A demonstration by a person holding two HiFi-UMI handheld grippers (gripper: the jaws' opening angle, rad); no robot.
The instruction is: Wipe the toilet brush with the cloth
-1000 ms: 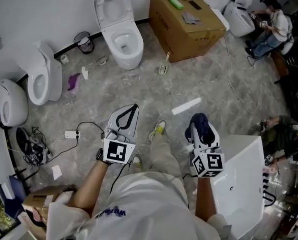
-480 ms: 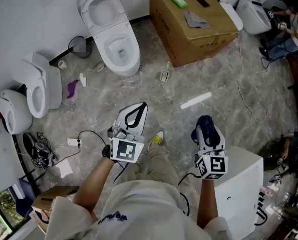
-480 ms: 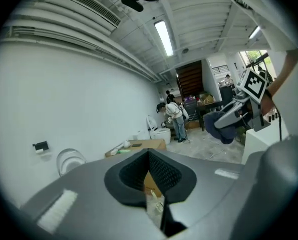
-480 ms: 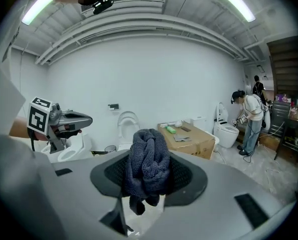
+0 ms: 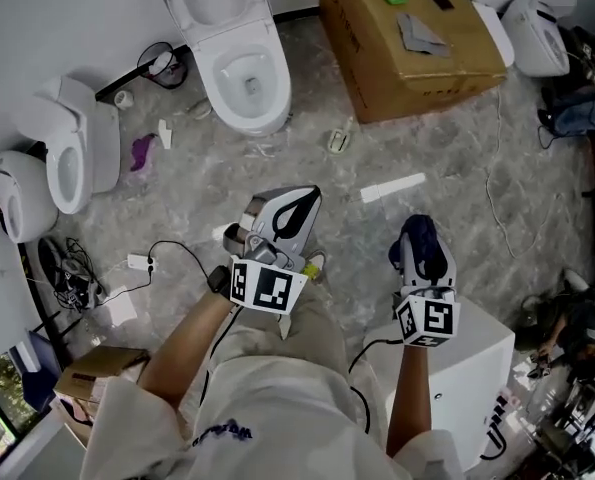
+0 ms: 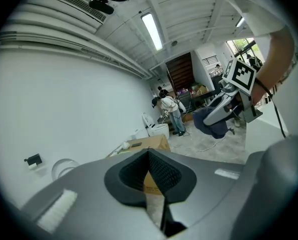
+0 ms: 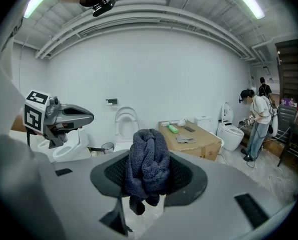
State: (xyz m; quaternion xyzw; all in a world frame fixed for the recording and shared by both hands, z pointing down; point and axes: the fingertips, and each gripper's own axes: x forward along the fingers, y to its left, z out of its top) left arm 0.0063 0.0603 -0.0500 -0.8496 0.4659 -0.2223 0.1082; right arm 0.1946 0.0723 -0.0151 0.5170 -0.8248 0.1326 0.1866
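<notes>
The top edge cuts off the cardboard box [image 5: 407, 28] and toilet [image 5: 232, 38]; my right tool [image 7: 150, 179] hides part of the cloth [image 7: 147, 154].

Rough knit cloth [image 7: 147, 165]; glossy WC [image 5: 269, 103]

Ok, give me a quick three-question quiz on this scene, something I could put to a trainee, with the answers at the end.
1. True or false: the right gripper is shut on a dark blue cloth.
2. In the head view, on which side of the open toilet does the cardboard box stand? A: its left. B: its right. C: behind the person.
3. Fill in the blank: the left gripper is shut, with ____ held between its jaws.

Key: 1 true; 2 B; 3 nothing.
</notes>
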